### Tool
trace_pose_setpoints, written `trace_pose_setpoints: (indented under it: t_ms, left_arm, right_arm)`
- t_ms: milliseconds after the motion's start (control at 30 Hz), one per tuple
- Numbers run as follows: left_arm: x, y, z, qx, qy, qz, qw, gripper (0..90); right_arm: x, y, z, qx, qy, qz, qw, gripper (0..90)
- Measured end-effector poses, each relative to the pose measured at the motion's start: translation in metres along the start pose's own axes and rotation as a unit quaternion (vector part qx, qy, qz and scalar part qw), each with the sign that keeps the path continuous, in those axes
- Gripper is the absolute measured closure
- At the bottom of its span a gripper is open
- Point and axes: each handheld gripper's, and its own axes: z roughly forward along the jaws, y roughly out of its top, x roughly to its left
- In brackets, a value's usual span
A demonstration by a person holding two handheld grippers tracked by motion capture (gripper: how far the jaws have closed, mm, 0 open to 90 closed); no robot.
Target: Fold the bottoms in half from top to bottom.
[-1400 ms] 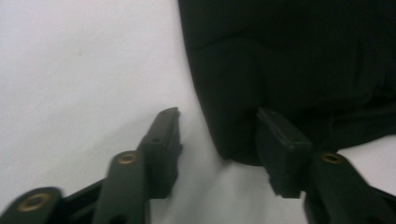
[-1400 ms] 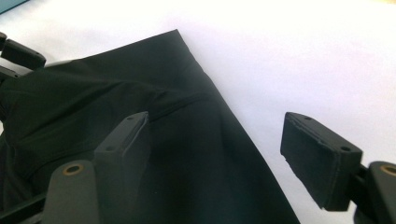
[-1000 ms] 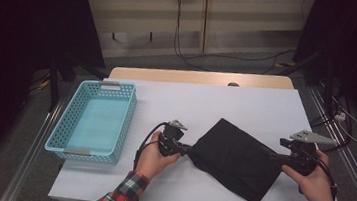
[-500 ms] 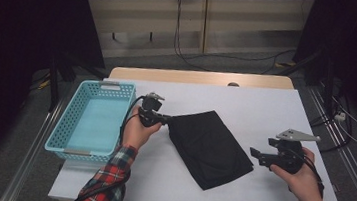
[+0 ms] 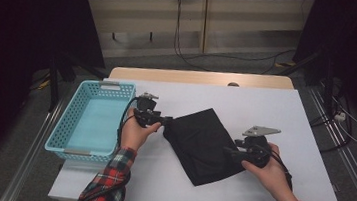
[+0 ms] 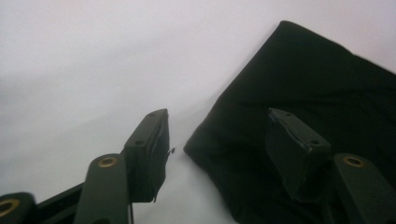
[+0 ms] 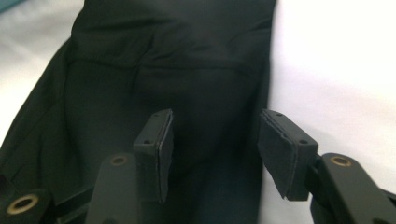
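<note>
White tabletop [image 5: 276, 111] under dim light carries a folded black cloth [image 5: 202, 143] at its middle, with a turquoise perforated plastic basket [image 5: 90, 121] at the left edge. Soft and matte, the cloth's long axis runs diagonally from the left gripper [image 5: 164, 121] toward the person's near right. That gripper's jaws have just been opening and stand parted astride the cloth's corner [image 6: 205, 144], pressing nothing. Nearer the long right edge, the right gripper [image 5: 229, 152] has its jaws half wide, just been closing, above the fabric [image 7: 210, 93] without pinching it
</note>
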Motion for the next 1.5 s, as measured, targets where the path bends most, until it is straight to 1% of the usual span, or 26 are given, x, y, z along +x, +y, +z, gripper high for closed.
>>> trace_pose_setpoints:
  t_ms: [67,100,167,200,300,400,467,567,600,667,733,767,833,867,900,933,967,1000,1067,1100,1133,1167,1200,1300,1400,1500]
  left_arm:
    - [-0.001,-0.005,-0.002,-0.002,0.001,0.007,1.0,35.7]
    - [-0.002,-0.008,-0.003,-0.006,0.001,0.001,1.0,34.8]
    - [-0.002,-0.012,-0.004,-0.005,-0.002,-0.002,1.0,34.0]
    - [-0.002,-0.014,-0.004,-0.006,-0.004,-0.002,1.0,33.8]
    - [-0.003,-0.021,-0.002,-0.005,-0.008,-0.003,0.9999,32.4]
    - [-0.003,-0.024,0.0,0.007,-0.008,-0.008,0.9999,31.5]
    - [-0.003,-0.025,0.001,0.002,-0.004,-0.016,0.9999,30.6]
    - [-0.003,-0.027,0.001,0.003,-0.004,-0.032,0.9995,28.7]
    - [-0.002,-0.027,0.002,0.004,-0.008,-0.037,0.9993,28.9]
    - [-0.003,-0.027,0.005,-0.003,-0.005,-0.042,0.9991,28.7]
    - [-0.004,-0.027,0.008,0.002,-0.012,-0.048,0.9988,29.3]
    - [-0.005,-0.027,0.01,0.007,-0.013,-0.05,0.9987,30.7]
    - [-0.008,-0.029,0.014,0.015,-0.013,-0.05,0.9986,32.6]
    - [-0.009,-0.03,0.017,0.018,-0.019,-0.055,0.9981,34.1]
    - [-0.009,-0.03,0.017,0.019,-0.014,-0.051,0.9984,35.7]
    - [-0.01,-0.029,0.017,0.023,-0.011,-0.048,0.9985,38.3]
    - [-0.01,-0.028,0.017,0.026,-0.02,-0.052,0.9981,42.6]
    - [-0.011,-0.028,0.017,0.033,-0.034,-0.06,0.9971,52.7]
    - [-0.014,-0.029,0.019,0.032,-0.022,-0.049,0.9981,56.9]
    - [-0.014,-0.029,0.018,0.034,-0.019,-0.044,0.9983,60.8]
    - [-0.014,-0.029,0.018,0.037,-0.033,-0.056,0.9972,70.5]
    - [-0.013,-0.029,0.018,0.036,-0.036,-0.063,0.9967,78.7]
    - [-0.012,-0.029,0.018,0.037,-0.032,-0.062,0.9969,80.2]
    - [-0.007,-0.023,0.014,0.028,-0.023,-0.068,0.997,82.5]
    - [0.002,-0.016,0.012,0.016,-0.009,-0.07,0.9974,82.8]
    - [0.013,-0.006,0.012,0.01,0.0,-0.079,0.9968,82.7]
  right_arm:
    - [0.002,0.0,0.005,0.014,-0.006,-0.005,0.9999,52.1]
    - [0.003,-0.001,0.008,0.019,0.005,-0.005,0.9998,55.6]
    - [0.006,-0.001,0.013,0.032,0.006,-0.013,0.9994,64.7]
    - [0.009,-0.002,0.016,0.038,0.013,-0.018,0.999,69.7]
    - [0.015,-0.002,0.019,0.034,0.019,-0.03,0.9988,82.7]
    - [0.016,0.0,0.019,0.036,0.018,-0.034,0.9986,85.5]
    - [0.016,0.0,0.015,0.037,0.023,-0.035,0.9984,86.1]
    - [0.014,-0.001,0.003,0.033,0.027,-0.038,0.9983,86.2]
    - [0.013,-0.003,-0.001,0.03,0.024,-0.04,0.9985,86.2]
    - [0.011,-0.007,-0.007,0.029,0.026,-0.038,0.9985,85.6]
    - [0.009,-0.011,-0.01,0.023,0.021,-0.038,0.9988,82.8]
    - [0.01,-0.011,-0.01,0.026,0.025,-0.04,0.9985,79.8]
    - [0.01,-0.011,-0.011,0.022,0.017,-0.041,0.9988,66.5]
    - [0.01,-0.01,-0.011,0.018,0.016,-0.038,0.999,65.0]
    - [0.01,-0.009,-0.011,0.015,0.017,-0.033,0.9992,61.3]
    - [0.01,-0.008,-0.012,0.011,0.011,-0.031,0.9994,54.8]
    - [0.01,-0.008,-0.012,0.006,0.008,-0.029,0.9995,53.5]
    - [0.011,-0.007,-0.012,0.002,0.011,-0.026,0.9996,52.8]
    - [0.011,-0.007,-0.013,0.0,0.003,-0.028,0.9996,44.9]
    - [0.01,-0.008,-0.013,-0.001,0.001,-0.025,0.9997,44.7]
    - [0.009,-0.008,-0.013,0.0,-0.002,-0.027,0.9996,43.1]
    - [0.007,-0.008,-0.014,-0.001,-0.007,-0.026,0.9996,38.9]
    - [0.006,-0.009,-0.014,-0.003,-0.012,-0.021,0.9997,35.7]
    - [0.002,-0.009,-0.016,-0.009,-0.015,-0.011,0.9998,31.5]
    - [0.002,-0.01,-0.018,-0.016,-0.019,-0.004,0.9997,25.8]
    - [0.003,-0.009,-0.017,-0.024,-0.025,0.0,0.9994,23.0]
